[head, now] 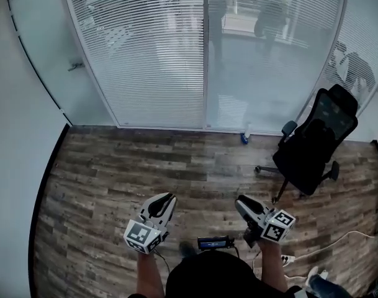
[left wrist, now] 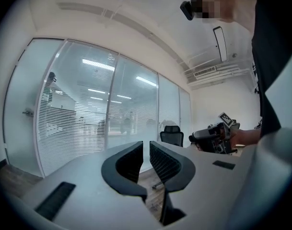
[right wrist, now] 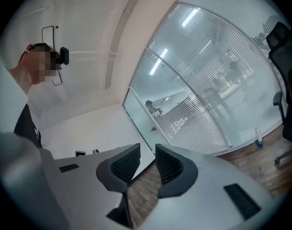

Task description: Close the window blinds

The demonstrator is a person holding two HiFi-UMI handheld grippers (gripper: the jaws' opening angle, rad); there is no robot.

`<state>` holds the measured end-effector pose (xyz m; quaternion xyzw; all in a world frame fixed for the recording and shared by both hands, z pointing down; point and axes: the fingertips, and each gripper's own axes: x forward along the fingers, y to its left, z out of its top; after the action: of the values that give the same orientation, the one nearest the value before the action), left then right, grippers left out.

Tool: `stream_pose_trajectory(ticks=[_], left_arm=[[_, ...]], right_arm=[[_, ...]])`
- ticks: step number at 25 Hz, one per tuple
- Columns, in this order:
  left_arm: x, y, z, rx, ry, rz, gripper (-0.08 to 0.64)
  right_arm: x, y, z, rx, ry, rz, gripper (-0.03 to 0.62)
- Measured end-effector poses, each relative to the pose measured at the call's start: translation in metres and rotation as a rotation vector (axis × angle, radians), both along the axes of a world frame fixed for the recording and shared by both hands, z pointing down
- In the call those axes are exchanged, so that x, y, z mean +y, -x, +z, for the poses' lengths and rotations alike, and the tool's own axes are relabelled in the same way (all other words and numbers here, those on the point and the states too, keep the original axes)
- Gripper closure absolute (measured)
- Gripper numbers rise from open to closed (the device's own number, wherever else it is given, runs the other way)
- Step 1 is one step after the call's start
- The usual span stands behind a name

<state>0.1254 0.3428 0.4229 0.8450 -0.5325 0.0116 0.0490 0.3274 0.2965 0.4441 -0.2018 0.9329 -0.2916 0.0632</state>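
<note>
Window blinds [head: 153, 54] behind the glass wall [head: 263, 98], well ahead of both grippers across the wood floor [head: 114, 179].
Slats horizontal, running left to right, partly see-through. Left gripper [head: 169, 197] and right gripper [head: 240, 202] low by the body, jaws slightly parted, gripping nothing. Black office chair [head: 313, 144] near the glass at right; small bottle [head: 244, 138] at the wall's foot.

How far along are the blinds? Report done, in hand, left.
Done: nothing; the blinds have open slats, and the room beyond shows through. In hand: nothing; left gripper and right gripper hang empty, jaws slightly apart, over the floor, short of the glass. Left: reaching the blinds and closing them.
</note>
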Motion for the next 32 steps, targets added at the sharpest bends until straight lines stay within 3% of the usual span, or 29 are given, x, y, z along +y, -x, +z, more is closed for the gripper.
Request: stream_pose_trajectory(ticks=[6, 14, 22, 27, 32], left_arm=[[-0.017, 0.07, 0.001, 0.066, -0.021, -0.045, 0.506], [-0.038, 0.127, 0.011, 0.104, 0.011, -0.127, 0.506], [-0.109, 0.203, -0.002, 0.035, 0.008, -0.265, 0.507], [-0.165, 0.225, -0.037, -0.006, -0.034, -0.312, 0.506], [-0.21, 0.23, -0.027, 0.013, 0.005, -0.316, 0.506]], right_arm=[[-0.019, 0.063, 0.009, 0.055, 0.026, -0.022, 0.489], [-0.067, 0.11, 0.026, 0.077, 0.055, -0.045, 0.489], [-0.184, 0.19, 0.048, 0.013, 0.084, -0.131, 0.489], [-0.261, 0.233, 0.018, -0.001, -0.008, -0.188, 0.488], [-0.32, 0.242, 0.009, 0.033, -0.057, -0.175, 0.488]])
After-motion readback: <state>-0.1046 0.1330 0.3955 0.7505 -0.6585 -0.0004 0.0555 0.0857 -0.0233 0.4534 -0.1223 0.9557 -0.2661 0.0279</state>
